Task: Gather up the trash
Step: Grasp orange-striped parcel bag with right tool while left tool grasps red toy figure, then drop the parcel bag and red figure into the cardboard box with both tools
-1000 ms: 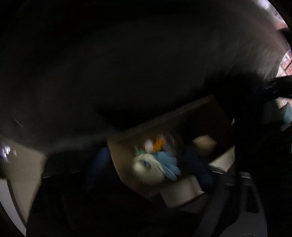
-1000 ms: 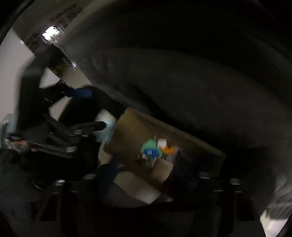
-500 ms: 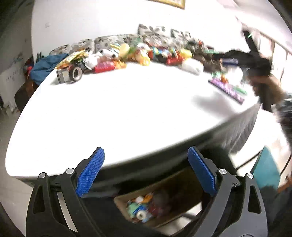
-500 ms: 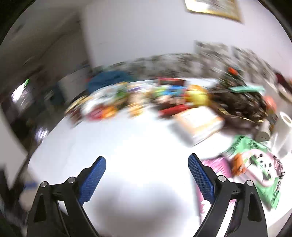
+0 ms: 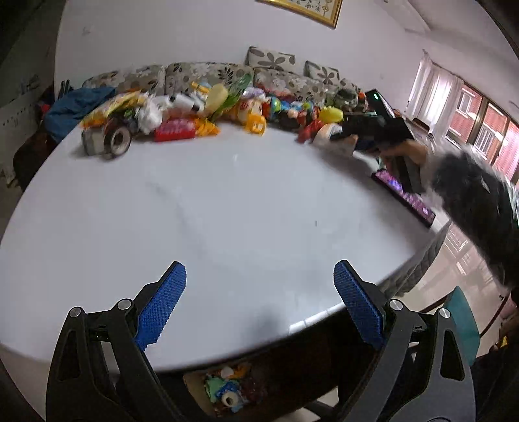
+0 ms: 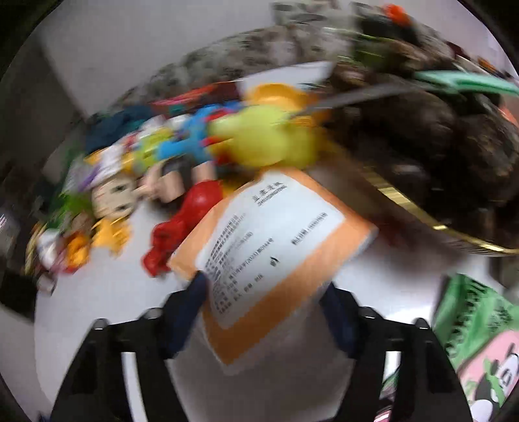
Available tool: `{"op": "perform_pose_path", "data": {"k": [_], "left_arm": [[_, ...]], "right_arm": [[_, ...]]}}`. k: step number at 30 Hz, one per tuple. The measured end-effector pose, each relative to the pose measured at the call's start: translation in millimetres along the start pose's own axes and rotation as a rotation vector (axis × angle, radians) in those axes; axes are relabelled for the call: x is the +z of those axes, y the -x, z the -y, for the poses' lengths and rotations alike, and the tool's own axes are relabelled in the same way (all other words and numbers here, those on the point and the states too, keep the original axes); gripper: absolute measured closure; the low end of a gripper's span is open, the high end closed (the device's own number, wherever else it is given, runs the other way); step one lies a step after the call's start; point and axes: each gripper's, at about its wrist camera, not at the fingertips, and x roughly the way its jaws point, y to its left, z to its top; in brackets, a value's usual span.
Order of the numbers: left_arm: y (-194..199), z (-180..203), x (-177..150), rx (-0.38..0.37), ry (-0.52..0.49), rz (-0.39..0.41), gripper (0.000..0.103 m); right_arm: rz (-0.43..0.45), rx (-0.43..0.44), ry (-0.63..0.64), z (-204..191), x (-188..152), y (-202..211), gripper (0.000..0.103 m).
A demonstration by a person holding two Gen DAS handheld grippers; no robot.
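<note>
left gripper (image 5: 259,303) spread wide over bare table (image 5: 227,207) near its edge; right gripper (image 6: 264,311) straddling orange box (image 6: 272,240), grip unclear.

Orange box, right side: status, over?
Right gripper open around the orange box, not clamped. Left gripper open, empty, over the white table. Clutter pile close behind box.

A home living room is showing here: a floral-patterned fabric sofa (image 5: 227,73) is sitting at twelve o'clock behind the white marble-look worktop (image 5: 211,211), a gold-framed picture (image 5: 301,9) is hanging above, and curtained windows (image 5: 434,94) are glowing at two o'clock.
</note>
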Motion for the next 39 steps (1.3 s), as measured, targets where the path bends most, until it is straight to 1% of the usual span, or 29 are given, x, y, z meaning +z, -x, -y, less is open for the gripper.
{"op": "perform_pose_path", "data": {"k": [3,4,6,7,8,9,10,12,15,16,20,21,22,23,24,25,26,27,29,30,31,33,34,35,36,37,39], "left_arm": [[-14.4,4.8,26.6,0.019,-0.046,0.017,0.013],[-25.3,8.0,41.0,0.025,-0.064,0.026,0.013],[-49.6,15.2,67.9,0.026,-0.102,0.025,0.013],[-66.0,19.8,85.3,0.049,-0.115,0.031,0.013],[-84.6,24.9,103.0,0.049,-0.134,0.031,0.013],[-99.4,28.2,115.0,0.050,-0.149,0.026,0.013],[-119.4,32.6,130.2,0.070,-0.155,0.025,0.013],[-162.0,43.2,155.1,0.066,-0.204,-0.015,0.013],[-207.0,56.4,174.2,0.075,-0.280,-0.057,0.013],[-223.1,64.8,180.4,0.084,-0.323,-0.063,0.013],[-263.1,91.6,190.6,0.045,-0.458,-0.118,0.013],[-272.4,94.5,190.3,0.053,-0.479,-0.136,0.013],[-286.5,98.2,189.1,0.074,-0.502,-0.172,0.021],[-291.1,97.9,189.2,0.059,-0.489,-0.166,0.025],[-293.1,94.2,190.5,0.030,-0.456,-0.181,0.044],[-293.9,87.2,192.9,-0.015,-0.394,-0.196,0.062],[-294.5,82.8,192.4,-0.011,-0.371,-0.211,0.067],[-292.2,77.4,190.3,-0.027,-0.340,-0.227,0.077],[-281.5,66.9,181.7,0.010,-0.288,-0.234,0.078],[-274.4,63.5,175.7,0.023,-0.280,-0.232,0.078],[-257.8,58.8,165.5,0.040,-0.272,-0.208,0.078],[-209.7,48.5,145.2,0.034,-0.232,-0.143,0.078],[-190.1,44.7,137.5,0.034,-0.214,-0.125,0.078],[-159.4,41.6,125.1,0.037,-0.199,-0.092,0.078],[-136.3,40.7,117.2,0.044,-0.199,-0.064,0.078],[-96.8,41.8,97.9,0.059,-0.211,-0.023,0.078],[-42.3,45.9,70.3,0.084,-0.227,0.027,0.078]], "right_arm": [[0.007,0.078,0.077,-13.0,-22.3,15.8,0.055],[0.013,0.113,0.112,-18.9,-32.8,23.5,0.057],[0.021,0.140,0.167,-30.2,-48.3,40.0,0.061],[0.030,0.165,0.184,-33.9,-54.7,53.2,0.061],[0.041,0.188,0.208,-38.4,-64.1,64.0,0.062],[0.048,0.190,0.224,-41.0,-66.7,75.2,0.062],[0.058,0.190,0.235,-42.4,-72.1,82.6,0.062],[0.069,0.208,0.249,-42.5,-78.8,95.7,0.063],[0.089,0.229,0.254,-40.3,-87.0,114.6,0.063],[0.105,0.222,0.264,-38.6,-92.7,125.1,0.063],[0.137,0.233,0.270,-31.5,-104.2,147.2,0.063],[0.137,0.243,0.264,-28.5,-106.7,150.0,0.063],[0.135,0.246,0.257,-25.7,-108.7,151.9,0.063],[0.136,0.244,0.250,-22.8,-110.5,152.8,0.063],[0.132,0.248,0.242,-20.1,-112.6,152.2,0.063],[0.127,0.253,0.236,-18.3,-114.5,150.9,0.063],[0.126,0.253,0.234,-17.0,-115.8,150.4,0.063],[0.124,0.253,0.233,-16.8,-116.6,148.4,0.063],[0.130,0.260,0.224,-17.8,-116.8,145.6,0.063],[0.135,0.262,0.227,-18.6,-117.8,145.1,0.063],[0.140,0.266,0.235,-22.5,-119.0,145.9,0.063],[0.145,0.283,0.252,-32.8,-123.5,147.6,0.063],[0.145,0.295,0.259,-38.4,-126.0,148.1,0.063],[0.146,0.313,0.275,-48.5,-130.0,150.1,0.063],[0.150,0.326,0.288,-56.2,-134.0,153.2,0.063],[0.154,0.348,0.307,-66.7,-139.0,158.4,0.063],[0.167,0.380,0.345,-85.8,-151.8,172.2,0.063]]}}
